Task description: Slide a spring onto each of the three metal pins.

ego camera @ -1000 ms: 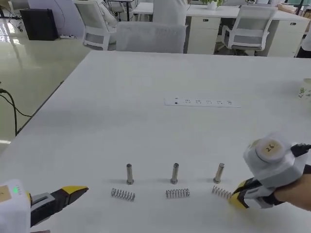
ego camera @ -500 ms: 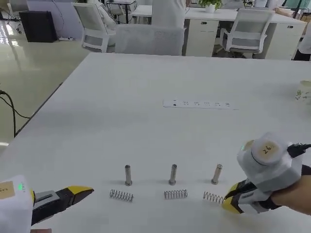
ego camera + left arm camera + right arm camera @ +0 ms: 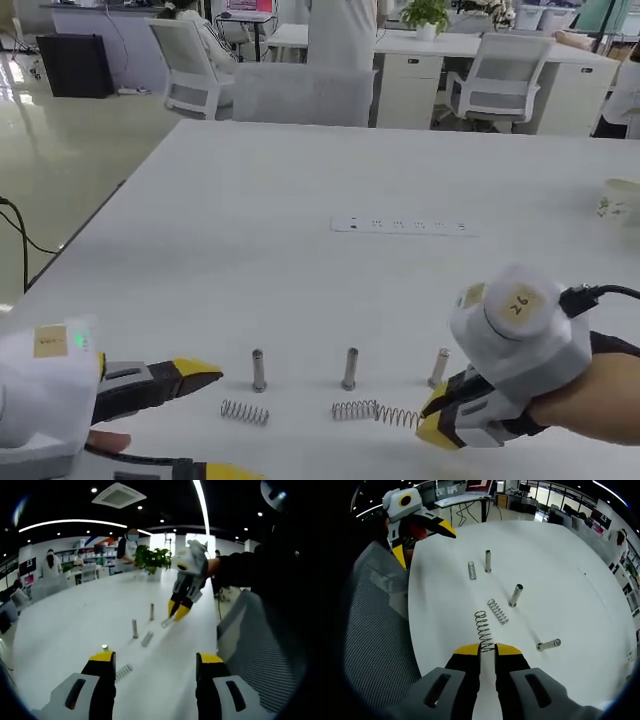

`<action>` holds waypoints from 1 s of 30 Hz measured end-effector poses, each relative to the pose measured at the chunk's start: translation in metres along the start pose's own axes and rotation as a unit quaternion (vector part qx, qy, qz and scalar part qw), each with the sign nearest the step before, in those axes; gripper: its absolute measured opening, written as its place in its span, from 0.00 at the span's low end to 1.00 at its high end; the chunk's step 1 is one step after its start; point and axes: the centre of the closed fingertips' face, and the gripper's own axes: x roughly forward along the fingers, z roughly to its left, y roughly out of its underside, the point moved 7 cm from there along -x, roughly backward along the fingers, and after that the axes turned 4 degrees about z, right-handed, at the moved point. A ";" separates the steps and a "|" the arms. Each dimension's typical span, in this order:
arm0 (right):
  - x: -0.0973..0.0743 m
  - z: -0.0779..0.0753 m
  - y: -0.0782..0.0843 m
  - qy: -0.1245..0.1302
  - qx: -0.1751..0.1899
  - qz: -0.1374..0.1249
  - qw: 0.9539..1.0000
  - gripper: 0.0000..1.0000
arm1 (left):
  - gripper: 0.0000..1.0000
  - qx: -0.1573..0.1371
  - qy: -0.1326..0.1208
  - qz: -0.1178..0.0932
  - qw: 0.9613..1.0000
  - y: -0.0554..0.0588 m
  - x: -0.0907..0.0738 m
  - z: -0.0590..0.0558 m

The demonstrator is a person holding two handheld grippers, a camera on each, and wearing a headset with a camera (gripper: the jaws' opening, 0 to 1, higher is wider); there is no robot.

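Note:
Three metal pins stand upright in a row near the table's front edge: left pin [image 3: 258, 370], middle pin [image 3: 350, 368], right pin [image 3: 438, 368]. One spring [image 3: 245, 411] lies in front of the left pin and another [image 3: 355, 409] in front of the middle pin. My right gripper [image 3: 435, 425] is shut on the end of a third spring [image 3: 483, 628], which points left toward the middle spring [image 3: 497, 611] with its free end close to it. My left gripper [image 3: 156, 660] is open and holds nothing, just left of the left pin [image 3: 104, 647].
A white power strip [image 3: 405, 226] lies mid-table beyond the pins. A pale cup [image 3: 620, 195] sits at the far right. Office chairs [image 3: 495, 70] stand past the table's far edge, and the left edge [image 3: 80, 235] drops to the floor.
My right gripper has moved left with its spring, from in front of the right pin to beside the middle spring. The left gripper has come a little closer to the left pin.

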 end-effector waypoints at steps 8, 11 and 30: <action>0.000 0.012 -0.017 -0.011 -0.026 -0.002 1.000 0.07 | 0.51 0.007 0.041 0.009 0.999 -0.006 0.023 0.000; 0.000 0.016 -0.021 -0.015 -0.036 -0.001 0.999 0.07 | 0.50 0.008 0.050 0.017 0.999 -0.005 0.034 0.002; 0.000 0.032 -0.041 -0.037 -0.086 -0.002 0.996 0.07 | 0.24 0.030 0.095 0.023 0.995 -0.008 0.061 -0.011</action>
